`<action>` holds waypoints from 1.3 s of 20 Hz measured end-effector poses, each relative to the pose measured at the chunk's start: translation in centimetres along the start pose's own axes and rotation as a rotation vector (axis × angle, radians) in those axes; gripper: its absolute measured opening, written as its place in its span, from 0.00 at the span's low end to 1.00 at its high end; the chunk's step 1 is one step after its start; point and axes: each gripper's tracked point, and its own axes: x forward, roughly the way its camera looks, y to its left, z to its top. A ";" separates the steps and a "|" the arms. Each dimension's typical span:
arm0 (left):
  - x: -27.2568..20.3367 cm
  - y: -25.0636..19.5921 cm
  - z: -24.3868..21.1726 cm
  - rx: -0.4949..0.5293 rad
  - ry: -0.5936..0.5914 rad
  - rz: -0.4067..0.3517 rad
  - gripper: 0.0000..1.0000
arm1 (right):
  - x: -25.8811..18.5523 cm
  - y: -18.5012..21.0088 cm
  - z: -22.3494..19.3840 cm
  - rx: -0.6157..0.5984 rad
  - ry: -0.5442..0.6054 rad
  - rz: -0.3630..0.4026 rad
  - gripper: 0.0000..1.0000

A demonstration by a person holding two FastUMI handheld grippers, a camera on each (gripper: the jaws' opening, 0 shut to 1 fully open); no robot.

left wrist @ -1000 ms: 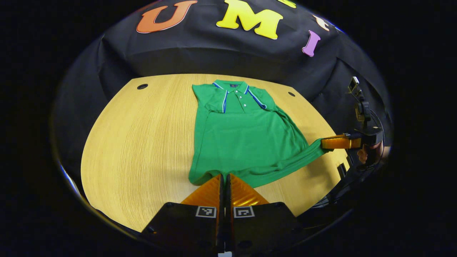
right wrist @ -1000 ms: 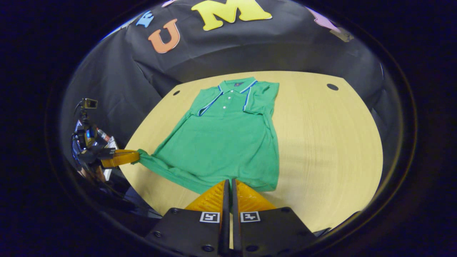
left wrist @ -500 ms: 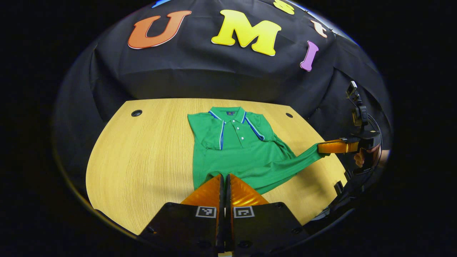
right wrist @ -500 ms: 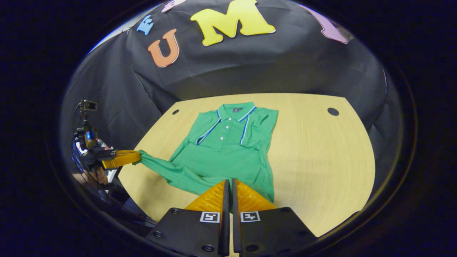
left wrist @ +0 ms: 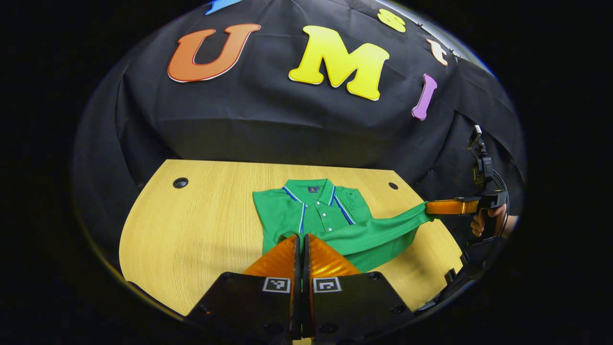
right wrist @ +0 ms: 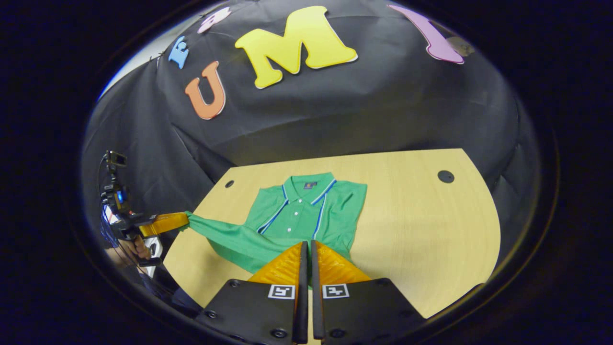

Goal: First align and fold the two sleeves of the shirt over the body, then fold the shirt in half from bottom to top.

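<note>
A: Where does the green polo shirt with blue-and-white striped collar trim [left wrist: 316, 211] lie?

B: On the pale wooden table [left wrist: 201, 230], collar at the far side, buttons up, both sleeves folded over the body. Its near hem is lifted off the table and stretched between the two tongs.

A: What has the left gripper [left wrist: 301, 239] got?

B: In the left gripper view its two fingers are pressed together with only a thin slit between them, pinching the left corner of the hem. In the right gripper view it shows [right wrist: 184, 219] at the left, a hand [right wrist: 139, 247] beneath it, green cloth running from its tips.

A: And the right gripper [right wrist: 306, 247]?

B: Closed likewise, on the right corner of the hem. In the left gripper view it shows [left wrist: 428, 207] at the right, above the table's near right edge, the hem taut to it, a hand [left wrist: 481, 223] on its grip.

A: Anything else?

B: Two dark round holes [right wrist: 445, 176] in the table's far corners.
</note>
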 end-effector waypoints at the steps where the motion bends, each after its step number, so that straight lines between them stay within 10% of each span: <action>1: 0.7 0.4 0.7 -0.003 -0.005 0.004 0.04 | 0.4 0.0 0.8 0.008 -0.006 0.005 0.03; 16: 11.9 4.8 8.7 0.002 -0.104 0.027 0.04 | 11.3 -3.2 10.6 0.051 -0.093 -0.034 0.06; 26: 20.1 8.1 5.5 0.021 -0.040 0.105 0.04 | 19.5 -6.5 9.6 0.057 -0.079 -0.097 0.06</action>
